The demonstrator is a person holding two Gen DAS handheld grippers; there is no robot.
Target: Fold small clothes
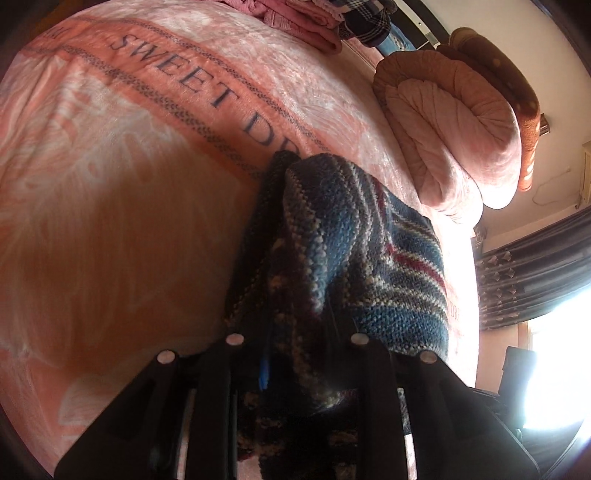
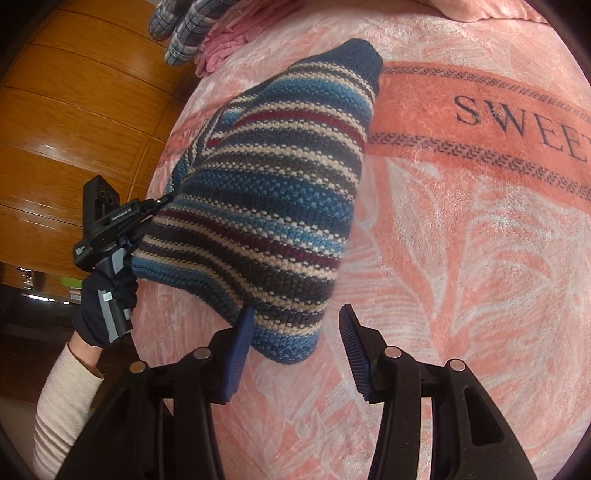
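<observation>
A small knitted sweater (image 2: 266, 192) with blue, cream and maroon stripes hangs lifted over the pink blanket (image 2: 461, 258). My left gripper (image 2: 162, 201), held by a gloved hand, is shut on the sweater's left edge. In the left wrist view the sweater (image 1: 369, 251) drapes over my left gripper (image 1: 295, 332) and hides its fingertips. My right gripper (image 2: 295, 314) stands open under the sweater's lower corner. Its left pad (image 2: 240, 354) touches the knit, while the right pad (image 2: 354, 350) is apart from it.
Folded pink and plaid clothes (image 2: 221, 40) are stacked at the blanket's far edge, also seen as a pile of clothes (image 1: 306, 26). Round pink pillows (image 1: 454, 122) lie at the bed's head. A wooden wardrobe (image 2: 74, 110) stands left, a dark curtain (image 1: 524, 269) right.
</observation>
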